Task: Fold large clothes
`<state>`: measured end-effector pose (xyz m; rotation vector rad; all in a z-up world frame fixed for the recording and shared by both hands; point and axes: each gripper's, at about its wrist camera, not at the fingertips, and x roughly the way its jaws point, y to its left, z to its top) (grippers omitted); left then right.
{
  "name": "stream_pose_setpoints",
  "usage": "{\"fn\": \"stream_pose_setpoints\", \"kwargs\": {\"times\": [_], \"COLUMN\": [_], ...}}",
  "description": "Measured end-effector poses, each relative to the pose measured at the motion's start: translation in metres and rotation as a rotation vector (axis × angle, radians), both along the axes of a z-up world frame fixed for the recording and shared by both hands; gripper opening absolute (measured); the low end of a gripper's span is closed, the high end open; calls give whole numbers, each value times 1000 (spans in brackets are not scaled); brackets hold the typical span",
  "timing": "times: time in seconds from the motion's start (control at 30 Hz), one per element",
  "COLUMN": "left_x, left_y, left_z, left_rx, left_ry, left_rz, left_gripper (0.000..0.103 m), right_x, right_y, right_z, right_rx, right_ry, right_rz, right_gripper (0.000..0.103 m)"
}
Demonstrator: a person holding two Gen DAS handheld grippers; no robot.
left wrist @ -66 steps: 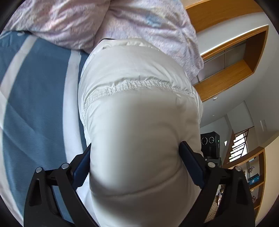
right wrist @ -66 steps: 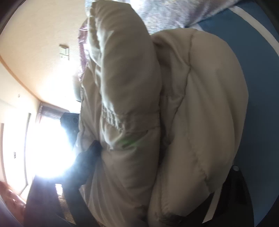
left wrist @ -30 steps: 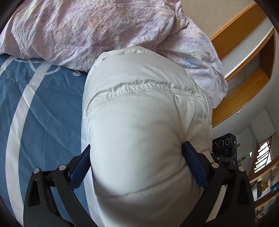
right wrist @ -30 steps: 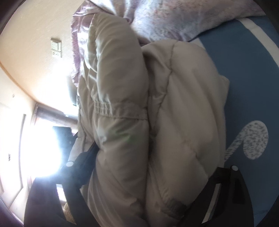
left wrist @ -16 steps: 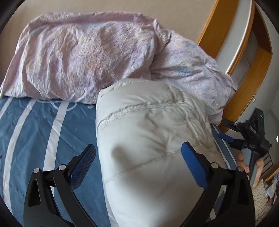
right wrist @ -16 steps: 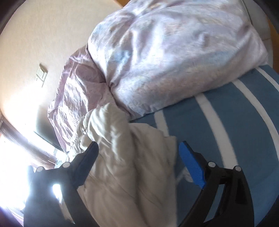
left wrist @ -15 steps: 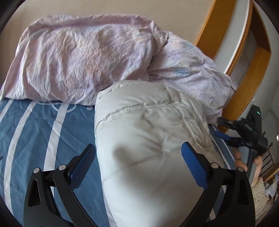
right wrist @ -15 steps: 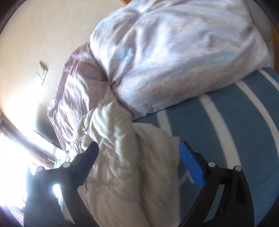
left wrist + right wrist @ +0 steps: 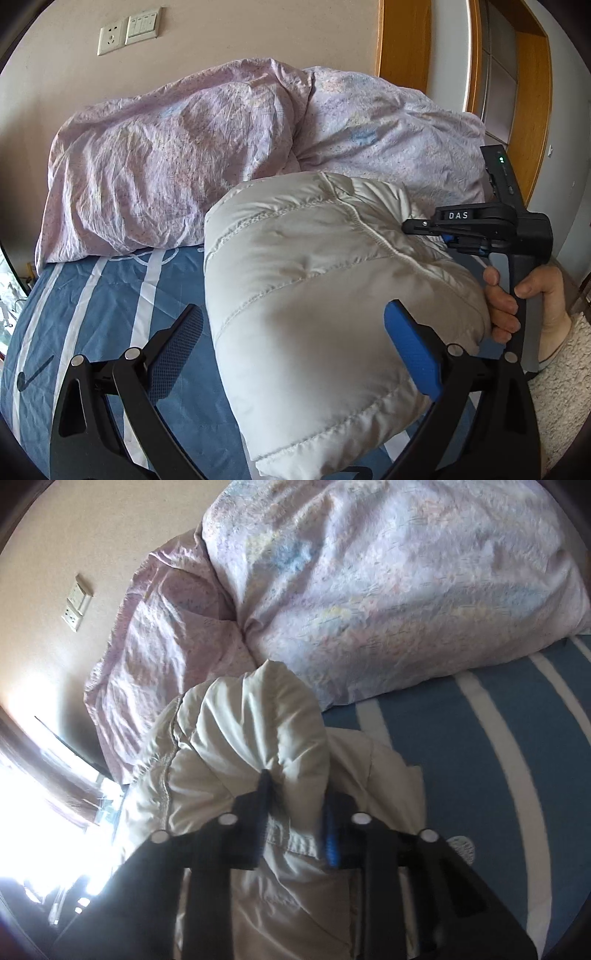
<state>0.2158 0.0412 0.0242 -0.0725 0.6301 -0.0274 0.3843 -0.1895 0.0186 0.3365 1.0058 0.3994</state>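
The white puffer jacket point(image 9: 317, 295) lies bundled on the bed point(image 9: 110, 295); the right hand-held gripper point(image 9: 295, 812) is closing on a fold (left hand-held gripper point(image 9: 291, 347) released), tidying apparently remains.

A home bedroom: bed with blue striped sheet point(image 9: 110, 295), lilac duvet point(image 9: 177, 155), wall socket point(image 9: 110, 37), wooden shelving point(image 9: 528, 110).

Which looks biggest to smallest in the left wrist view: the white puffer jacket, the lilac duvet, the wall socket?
1. Lilac duvet and white puffer jacket: they fill similar shares of the view, and the jacket lies far nearer the camera, so no firm ranking between them.
2. Wall socket: clearly smallest.
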Motion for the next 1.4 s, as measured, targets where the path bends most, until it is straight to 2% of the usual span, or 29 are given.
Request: {"fn": "stream_pose_setpoints", "kwargs": {"times": [0.47,0.6,0.93,1.13,1.27,1.33,1.4], "left_x": [3,5,23,35,38,41,42], "left_y": [-11,-18,-27,-29,-38,-37,-36], "left_z": [-1,-1,-21,-37,-50,-53,-54], "left_rx": [71,116,127,99,164,156,160], "left_ry": [-14,-22,36,94,89,104,114], "left_rz": [36,50,49,32,37,44,45], "left_gripper": [100,101,102,102,102,102,102], "right_x": [3,6,11,9,7,6,4], "right_y": [2,2,0,-5,-8,-6,-6], "right_z": [-37,-45,-52,-56,-60,-56,-50], "right_rx": [-102,-102,-75,-43,-26,-49,-64], "right_ry": [14,22,36,35,26,17,5], "right_rz": [-63,-71,-75,-87,-93,-83,-85], "right_gripper": [18,18,18,18,18,19,24]}}
